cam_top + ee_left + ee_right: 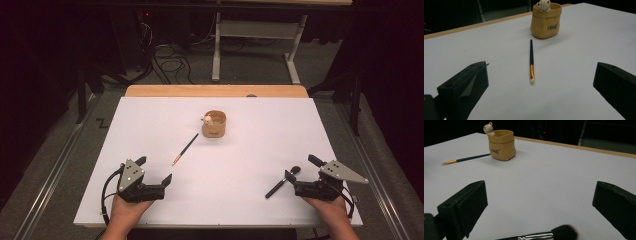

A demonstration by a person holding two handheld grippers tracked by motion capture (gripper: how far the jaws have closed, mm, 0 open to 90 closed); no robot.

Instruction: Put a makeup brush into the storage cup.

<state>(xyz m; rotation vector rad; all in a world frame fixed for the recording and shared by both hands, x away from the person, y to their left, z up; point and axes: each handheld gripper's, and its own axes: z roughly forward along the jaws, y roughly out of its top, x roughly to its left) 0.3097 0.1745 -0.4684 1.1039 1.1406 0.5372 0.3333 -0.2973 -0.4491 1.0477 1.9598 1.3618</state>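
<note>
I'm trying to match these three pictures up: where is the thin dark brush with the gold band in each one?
High view: thin brush lies diagonally left of centre, below the pot.
Left gripper view: centre, pale tip toward the camera.
Right gripper view: upper left, left of the pot.
Shared landmark: the tan pot with a small bear on its rim.

Black makeup brush (541, 235) handle cut off by bottom edge.

High cam overhead; tool cams low, share pot (546, 21).
</note>
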